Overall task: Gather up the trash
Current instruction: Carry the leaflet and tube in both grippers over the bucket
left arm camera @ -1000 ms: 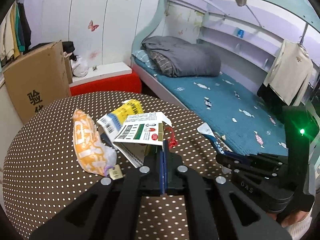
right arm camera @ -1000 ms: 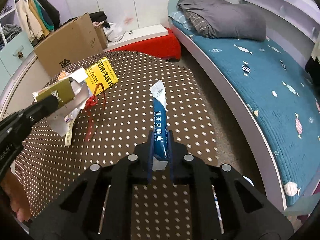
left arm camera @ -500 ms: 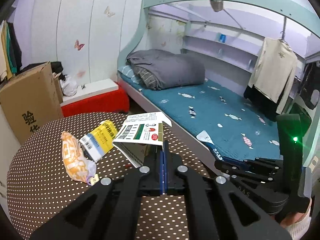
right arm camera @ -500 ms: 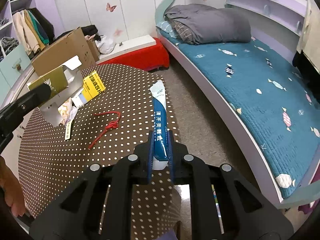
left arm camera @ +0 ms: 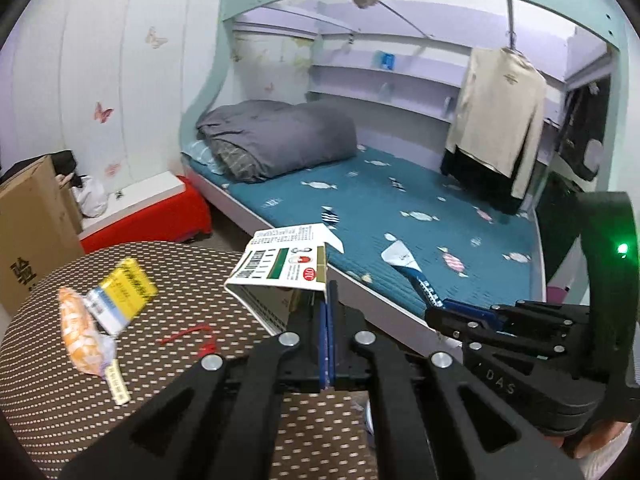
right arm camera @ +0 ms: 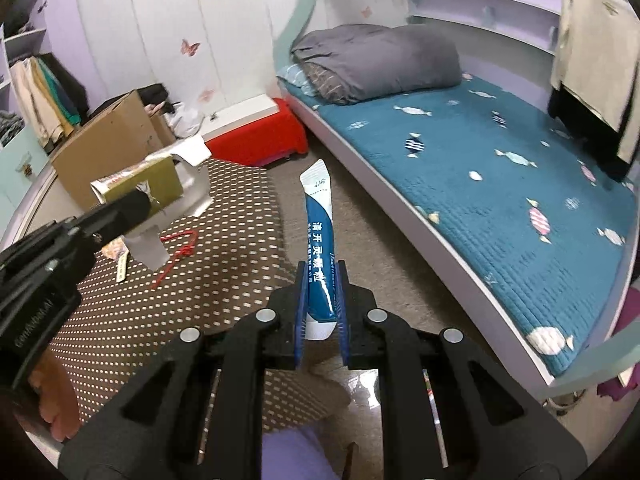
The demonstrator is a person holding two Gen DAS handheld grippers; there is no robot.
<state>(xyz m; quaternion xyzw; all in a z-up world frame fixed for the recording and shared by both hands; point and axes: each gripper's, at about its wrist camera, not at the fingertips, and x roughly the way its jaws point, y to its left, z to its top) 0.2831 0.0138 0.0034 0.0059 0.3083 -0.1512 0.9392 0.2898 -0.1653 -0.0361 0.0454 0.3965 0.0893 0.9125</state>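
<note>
The left tongs [left arm camera: 327,320] are pressed tight together on a flap of an open cardboard box [left arm camera: 280,268], white and green with a bar code. The box hangs in the air over the edge of the round table [left arm camera: 180,280] with the brown dotted cloth. The right tongs [right arm camera: 322,292] pinch a long blue and white packet [right arm camera: 319,240] near its bottom end. The packet sticks up and away, over the floor between the table and the bed [right arm camera: 500,168].

The left view shows more trash lying on the table: an orange wrapper [left arm camera: 78,332], a yellow and white box [left arm camera: 120,300] just beside it, a thin paper strip [left arm camera: 117,380] and a red string [left arm camera: 192,334]. It also shows the right tongs from the side, with the blue packet poking out. A person's hand [left arm camera: 600,444] holds them at the bottom corner.

The right view shows the red string and the paper strip, but not the orange wrapper. It shows the left tongs from the side, holding the box, and the box's gold side. It shows a big brown carton [right arm camera: 108,140] behind the table.
</note>
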